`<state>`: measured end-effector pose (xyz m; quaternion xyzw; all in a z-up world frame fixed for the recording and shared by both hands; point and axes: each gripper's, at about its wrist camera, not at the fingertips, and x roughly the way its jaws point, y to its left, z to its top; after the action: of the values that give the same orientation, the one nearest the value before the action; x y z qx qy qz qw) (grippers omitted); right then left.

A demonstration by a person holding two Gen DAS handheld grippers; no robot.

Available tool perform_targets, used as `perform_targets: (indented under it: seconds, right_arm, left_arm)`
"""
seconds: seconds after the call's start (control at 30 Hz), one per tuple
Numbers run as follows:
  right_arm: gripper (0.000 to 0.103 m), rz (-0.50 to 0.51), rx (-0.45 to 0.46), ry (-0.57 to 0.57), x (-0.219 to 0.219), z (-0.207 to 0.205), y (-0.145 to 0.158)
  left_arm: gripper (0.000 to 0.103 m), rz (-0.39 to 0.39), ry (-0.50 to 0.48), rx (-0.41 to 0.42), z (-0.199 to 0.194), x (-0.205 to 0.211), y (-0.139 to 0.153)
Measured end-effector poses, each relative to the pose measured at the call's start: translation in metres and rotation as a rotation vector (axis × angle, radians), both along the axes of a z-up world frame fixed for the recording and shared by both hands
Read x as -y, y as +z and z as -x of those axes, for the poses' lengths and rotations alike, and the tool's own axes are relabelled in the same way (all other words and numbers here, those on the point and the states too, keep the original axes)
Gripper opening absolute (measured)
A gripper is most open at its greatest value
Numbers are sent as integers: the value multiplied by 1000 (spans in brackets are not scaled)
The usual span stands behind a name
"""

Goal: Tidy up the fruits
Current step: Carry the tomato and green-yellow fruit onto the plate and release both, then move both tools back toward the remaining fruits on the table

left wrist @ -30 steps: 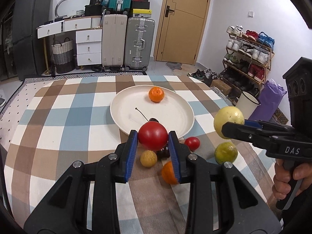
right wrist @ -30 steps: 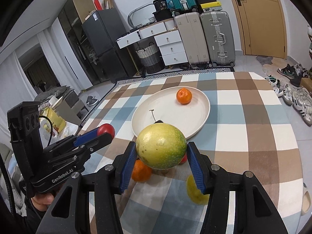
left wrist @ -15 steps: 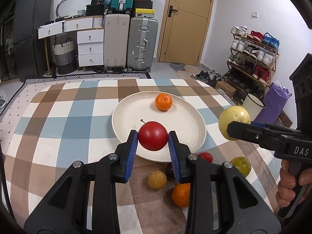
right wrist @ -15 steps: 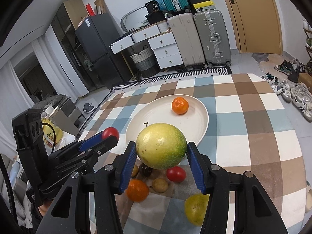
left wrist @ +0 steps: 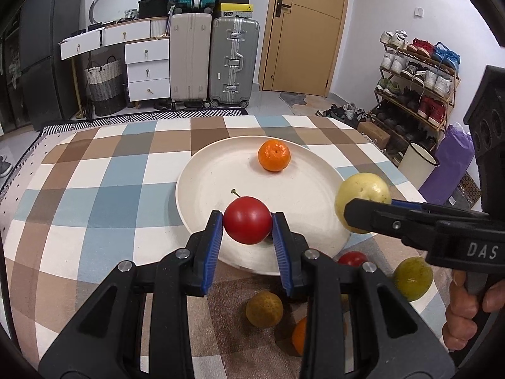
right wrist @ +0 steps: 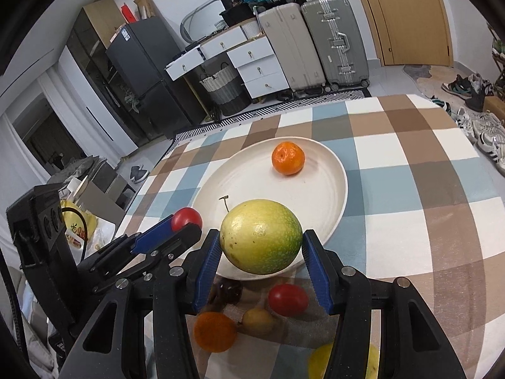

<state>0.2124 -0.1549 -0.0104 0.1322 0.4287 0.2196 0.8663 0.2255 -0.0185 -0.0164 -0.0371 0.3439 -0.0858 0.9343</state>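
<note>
My left gripper (left wrist: 247, 221) is shut on a red round fruit (left wrist: 247, 220) and holds it above the near part of the white plate (left wrist: 202, 189). My right gripper (right wrist: 261, 246) is shut on a large yellow-green fruit (right wrist: 260, 240) above the plate's near rim (right wrist: 342, 202); it also shows in the left wrist view (left wrist: 363, 200). One orange (left wrist: 274, 159) lies on the plate's far side. On the cloth near the plate lie a small red fruit (right wrist: 288, 299), an orange (right wrist: 214, 331), a small yellow-brown fruit (right wrist: 257, 320), a dark fruit (right wrist: 228, 290) and a yellow-green fruit (left wrist: 412, 278).
The table wears a checked brown, blue and white cloth (left wrist: 94, 189). Beyond it stand suitcases (left wrist: 233, 60), white drawers (left wrist: 146, 69), a door (left wrist: 303, 28) and a shoe rack (left wrist: 416, 75) at the right. A white bucket (left wrist: 416, 161) stands by the table's right edge.
Both grippers have moved forward toward the plate with their fruits; the red fruit now hangs over the plate instead of over the loose fruits on the cloth.
</note>
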Motion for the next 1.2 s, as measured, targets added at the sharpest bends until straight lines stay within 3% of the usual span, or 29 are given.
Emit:
perform_targets:
  seconds: [0.37,0.53,0.77,0.87,0.97,1.03,1.17,1.2]
  right_arm:
    - [53,2,-72,-26,-4,-22,-21]
    - [55,50,-30,-30,-8,-20,-13]
    - [75,75,45,-29,3,-4,8]
    - [83,83,66,-27,10,5,16]
    - [93,97,84,-31,17,14,22]
    - [99,102,96,-37,22,20,25]
    - [102,128,124,-32,31,35,31]
    - [102,138,128,-30,33,38,31]
  left_arm:
    - [29,-15,-9,-28,-10,3,-13]
    - [29,-17,-15,-43,-10,4,-14]
    - [30,15,-10,-23,-1,-2,-5]
    - [41,23,0,-24,4,-6,-3]
    - [59,27,11,-10,13,-11,2]
    - [83,35,24,5,22,-14,6]
    - [93,58,56,30,37,-23,15]
    - [100,63,68,30,41,-24,16]
